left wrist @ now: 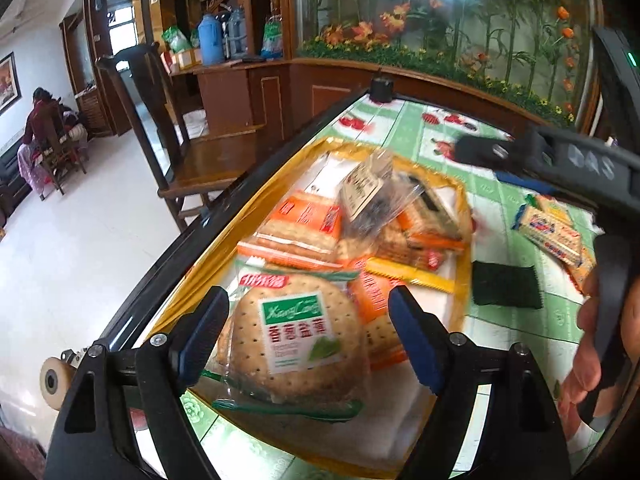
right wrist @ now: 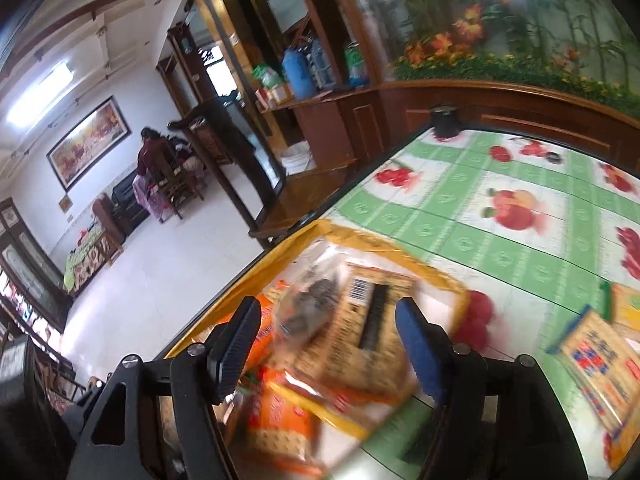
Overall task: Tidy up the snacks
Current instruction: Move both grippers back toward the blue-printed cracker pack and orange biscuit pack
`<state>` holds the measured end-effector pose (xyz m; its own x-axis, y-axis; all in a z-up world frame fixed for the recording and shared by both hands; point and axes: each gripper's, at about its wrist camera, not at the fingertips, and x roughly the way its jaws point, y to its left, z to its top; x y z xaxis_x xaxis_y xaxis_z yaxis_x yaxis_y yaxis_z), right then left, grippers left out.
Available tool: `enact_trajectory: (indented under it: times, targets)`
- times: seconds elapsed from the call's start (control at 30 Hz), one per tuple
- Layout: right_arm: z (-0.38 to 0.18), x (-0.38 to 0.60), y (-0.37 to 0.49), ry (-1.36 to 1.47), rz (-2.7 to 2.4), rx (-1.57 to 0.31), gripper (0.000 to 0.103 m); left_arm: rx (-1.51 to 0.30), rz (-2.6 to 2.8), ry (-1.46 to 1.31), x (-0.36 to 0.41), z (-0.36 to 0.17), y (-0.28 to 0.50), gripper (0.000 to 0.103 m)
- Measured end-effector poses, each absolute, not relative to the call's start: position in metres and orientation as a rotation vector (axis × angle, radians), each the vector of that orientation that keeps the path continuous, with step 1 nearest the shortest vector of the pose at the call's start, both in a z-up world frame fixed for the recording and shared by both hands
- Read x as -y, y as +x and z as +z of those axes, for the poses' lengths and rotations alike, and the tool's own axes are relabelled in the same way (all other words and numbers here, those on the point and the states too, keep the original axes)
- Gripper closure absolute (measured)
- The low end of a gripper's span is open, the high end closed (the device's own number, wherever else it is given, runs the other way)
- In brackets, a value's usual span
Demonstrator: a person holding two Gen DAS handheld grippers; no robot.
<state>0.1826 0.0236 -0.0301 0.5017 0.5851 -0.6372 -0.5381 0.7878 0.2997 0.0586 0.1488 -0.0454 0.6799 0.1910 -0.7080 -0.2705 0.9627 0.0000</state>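
Note:
A gold-rimmed tray [left wrist: 256, 200] on the table holds several snack packs: a round cracker pack with a green label [left wrist: 296, 344], orange cracker packs [left wrist: 304, 224] and a clear bag with a paper label [left wrist: 364, 192]. My left gripper [left wrist: 308, 336] is open, its jaws either side of the round cracker pack, above it. My right gripper [right wrist: 328, 344] is open above the tray's [right wrist: 360, 236] far part, over the clear bag [right wrist: 344, 320], and shows from the side in the left wrist view [left wrist: 480, 150]. A blue-and-yellow cracker pack [left wrist: 548, 232] lies on the cloth right of the tray, also in the right wrist view [right wrist: 600, 376].
The table has a green checked cloth with fruit prints [right wrist: 500, 208]. A dark green pad [left wrist: 506, 284] lies right of the tray. A black post [left wrist: 382, 88] stands at the table's far corner. A wooden chair [left wrist: 168, 140] stands left of the table edge. A wooden cabinet [left wrist: 400, 80] lines the far side.

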Motion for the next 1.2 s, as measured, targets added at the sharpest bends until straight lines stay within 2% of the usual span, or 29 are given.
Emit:
enact_trajectory:
  times: [0.27, 0.43, 0.67, 0.87, 1.2]
  targets:
    - [-0.023, 0.086, 0.162, 0.184, 0.537, -0.766, 0.031, -0.765, 0.273, -0.101, -0.138, -0.038, 0.057, 0.019]
    - [-0.030, 0.165, 0.147, 0.273, 0.403, -0.756, 0.027, -0.747, 0.264, -0.139, -0.134, -0.034, 0.055, 0.019]
    - [-0.049, 0.249, 0.135, 0.338, 0.228, -0.786, 0.025, -0.712, 0.111, -0.102, -0.078, -0.019, 0.067, 0.019]
    - [-0.056, 0.256, 0.139, 0.283, 0.244, -0.806, 0.024, -0.767, -0.003, -0.036, -0.024, -0.028, 0.091, 0.019]
    - [-0.071, 0.228, 0.158, 0.097, 0.325, -0.842, 0.024, -0.828, -0.071, -0.064, 0.009, -0.034, 0.132, 0.020]
